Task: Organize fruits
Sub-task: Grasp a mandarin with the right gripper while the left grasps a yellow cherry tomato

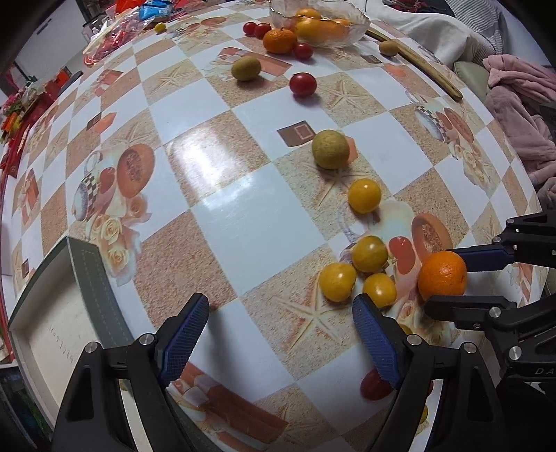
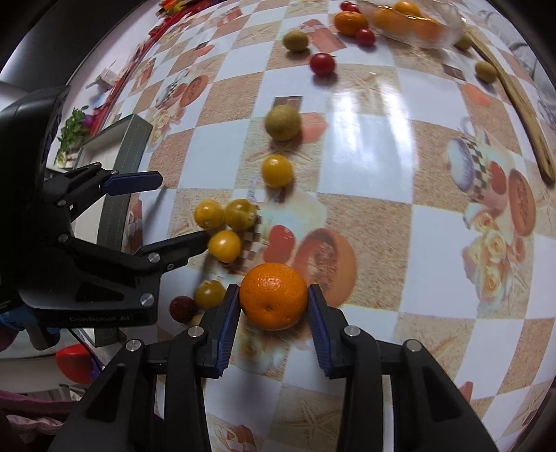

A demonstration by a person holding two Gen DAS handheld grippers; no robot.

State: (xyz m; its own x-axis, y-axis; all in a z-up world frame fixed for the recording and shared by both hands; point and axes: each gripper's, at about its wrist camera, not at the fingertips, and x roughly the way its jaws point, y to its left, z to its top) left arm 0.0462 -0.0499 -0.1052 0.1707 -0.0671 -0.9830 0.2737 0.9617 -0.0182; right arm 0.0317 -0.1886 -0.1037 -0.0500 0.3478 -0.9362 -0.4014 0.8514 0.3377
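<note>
My right gripper (image 2: 273,300) is shut on an orange mandarin (image 2: 273,295), low over the table; the mandarin also shows in the left wrist view (image 1: 442,274). My left gripper (image 1: 279,314) is open and empty, just left of a cluster of yellow cherry tomatoes (image 1: 369,253); it also shows in the right wrist view (image 2: 180,208). A green-yellow fruit (image 1: 330,148) and another yellow tomato (image 1: 365,195) lie farther out. A glass bowl (image 1: 351,36) with orange and yellow fruit stands at the far end, with a mandarin (image 1: 279,40) and red tomatoes (image 1: 303,84) near it.
A green-edged open box (image 1: 87,278) sits at the table's near left. A wooden stick (image 1: 417,62) lies along the far right edge. Pink cloth (image 1: 514,104) lies beyond the right edge. Packets and clutter (image 1: 118,31) are at the far left. A red tomato (image 1: 373,384) lies under my left gripper's right finger.
</note>
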